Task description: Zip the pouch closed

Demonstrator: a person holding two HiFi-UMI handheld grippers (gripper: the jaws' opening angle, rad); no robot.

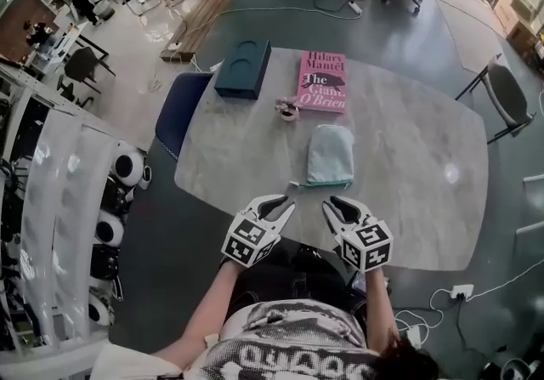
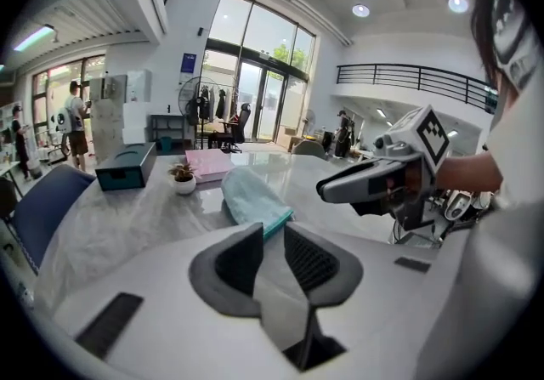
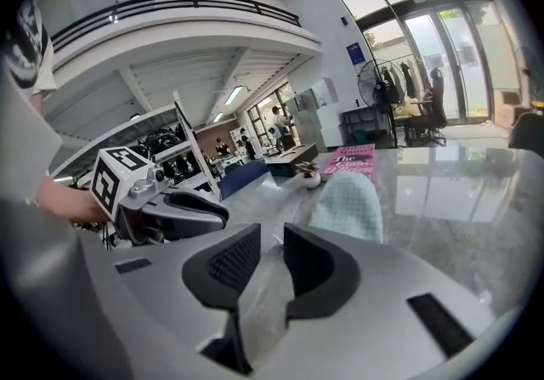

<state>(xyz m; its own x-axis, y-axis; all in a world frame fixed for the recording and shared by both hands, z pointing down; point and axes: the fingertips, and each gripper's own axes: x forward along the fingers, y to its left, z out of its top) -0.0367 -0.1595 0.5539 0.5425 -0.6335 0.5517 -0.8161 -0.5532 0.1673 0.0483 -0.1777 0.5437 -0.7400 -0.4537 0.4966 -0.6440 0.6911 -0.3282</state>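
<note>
A light teal pouch [image 1: 330, 155] lies flat on the marble table [image 1: 416, 191], its darker zipper edge [image 1: 327, 184] towards me. Both grippers hover just above the table's near edge, apart from the pouch. My left gripper [image 1: 287, 204] is on the near left of the pouch and is open, with nothing between its pads. My right gripper [image 1: 329, 205] is on the near right, also open and empty. The left gripper view shows the left gripper [image 2: 272, 238], the pouch [image 2: 253, 200] ahead and the right gripper [image 2: 365, 185] beside it. The right gripper view shows the right gripper [image 3: 272, 244], the pouch [image 3: 348, 207] and the left gripper [image 3: 183, 210].
Behind the pouch lie a pink book [image 1: 323, 81], a small potted plant [image 1: 289, 110] and a dark teal box [image 1: 244, 69]. A blue chair [image 1: 178, 110] stands at the table's left, a grey chair [image 1: 507, 93] at its right. Shelving [image 1: 59, 200] runs along the left.
</note>
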